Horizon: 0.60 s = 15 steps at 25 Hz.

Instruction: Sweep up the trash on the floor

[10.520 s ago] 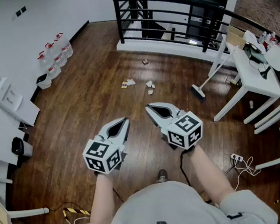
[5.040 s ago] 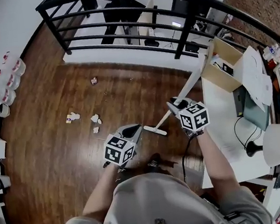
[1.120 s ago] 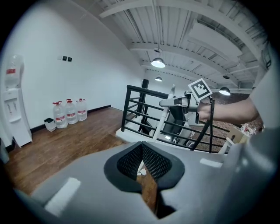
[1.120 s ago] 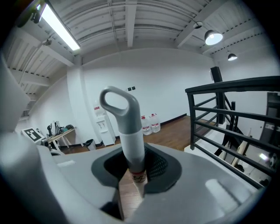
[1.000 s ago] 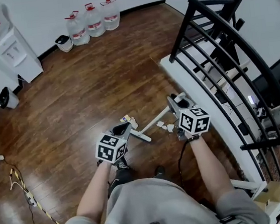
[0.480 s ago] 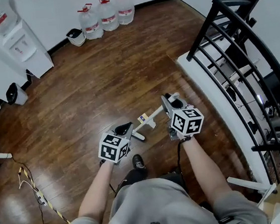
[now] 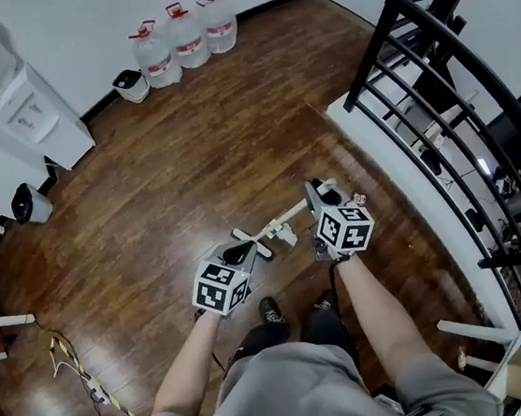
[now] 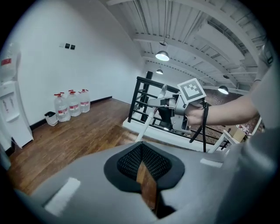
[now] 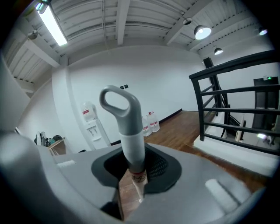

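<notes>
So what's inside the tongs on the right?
The broom's grey handle, clamped in the right tongs, its looped end poking out above. The broom's head cannot be seen from the right gripper view: the tongs' body covers it.

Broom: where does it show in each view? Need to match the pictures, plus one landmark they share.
Head view: broom at centre, slanting from the right gripper down-left to its head on the floor.
Left gripper view: its white pole slants at centre, below the right gripper.
Right gripper view: its grey looped handle stands at centre, clamped in that gripper.
Shared landmark: water jugs along the white wall.
</notes>
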Available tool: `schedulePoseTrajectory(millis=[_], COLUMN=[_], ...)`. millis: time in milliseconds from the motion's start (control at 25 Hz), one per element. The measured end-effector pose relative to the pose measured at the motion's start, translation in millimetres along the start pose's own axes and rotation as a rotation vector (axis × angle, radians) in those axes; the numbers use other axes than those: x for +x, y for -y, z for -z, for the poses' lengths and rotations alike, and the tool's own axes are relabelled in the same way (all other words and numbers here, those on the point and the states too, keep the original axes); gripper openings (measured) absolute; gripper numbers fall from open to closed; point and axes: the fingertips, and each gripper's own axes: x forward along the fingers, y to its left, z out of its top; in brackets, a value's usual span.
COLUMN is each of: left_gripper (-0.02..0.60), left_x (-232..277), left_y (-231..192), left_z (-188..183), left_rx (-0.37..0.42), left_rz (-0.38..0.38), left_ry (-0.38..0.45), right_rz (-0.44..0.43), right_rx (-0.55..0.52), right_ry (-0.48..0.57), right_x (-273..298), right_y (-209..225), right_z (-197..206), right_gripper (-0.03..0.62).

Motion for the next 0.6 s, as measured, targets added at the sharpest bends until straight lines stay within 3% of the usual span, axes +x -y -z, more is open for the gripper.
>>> schedulePoseTrajectory(millis=[600], left_gripper=[0.003], left_x=[131.3], left_y=[83.3], left_z=[-74.4], left_rx=[0.118], left_rz=[0.178], left_ry=[-0.070], right_rz=[0.307], right_rx=[0.046], right_ry=[0.071], right_x=[-94.3], right_y=[207.2], right_z=[-38.8], right_gripper=[0.074])
